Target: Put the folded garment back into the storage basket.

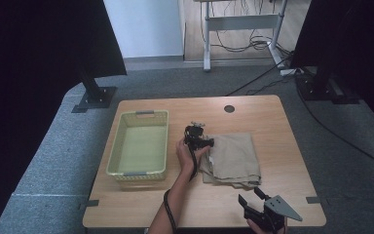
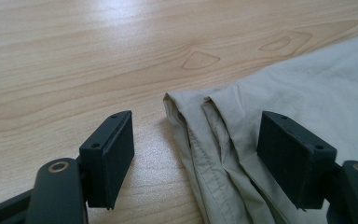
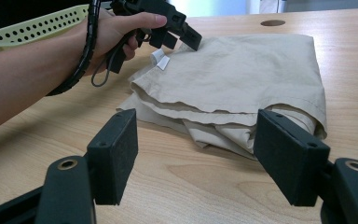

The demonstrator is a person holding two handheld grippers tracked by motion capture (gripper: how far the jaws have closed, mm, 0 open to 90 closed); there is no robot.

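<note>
While the folded cloth (image 1: 233, 158) lies at three o'clock from the empty basket (image 1: 139, 144), our left gripper (image 1: 198, 140) and right gripper (image 1: 253, 196) gape, nothing lifted yet.

You have a pale yellow-green perforated basket (image 1: 126, 146) sitting on the left part of your wooden counter (image 1: 282, 146), with grey handles at its near and far ends. A round dark grommet hole (image 1: 229, 108) marks the counter's far edge. Beyond, cables (image 1: 243, 44) trail under a white desk frame (image 1: 243, 22).
</note>
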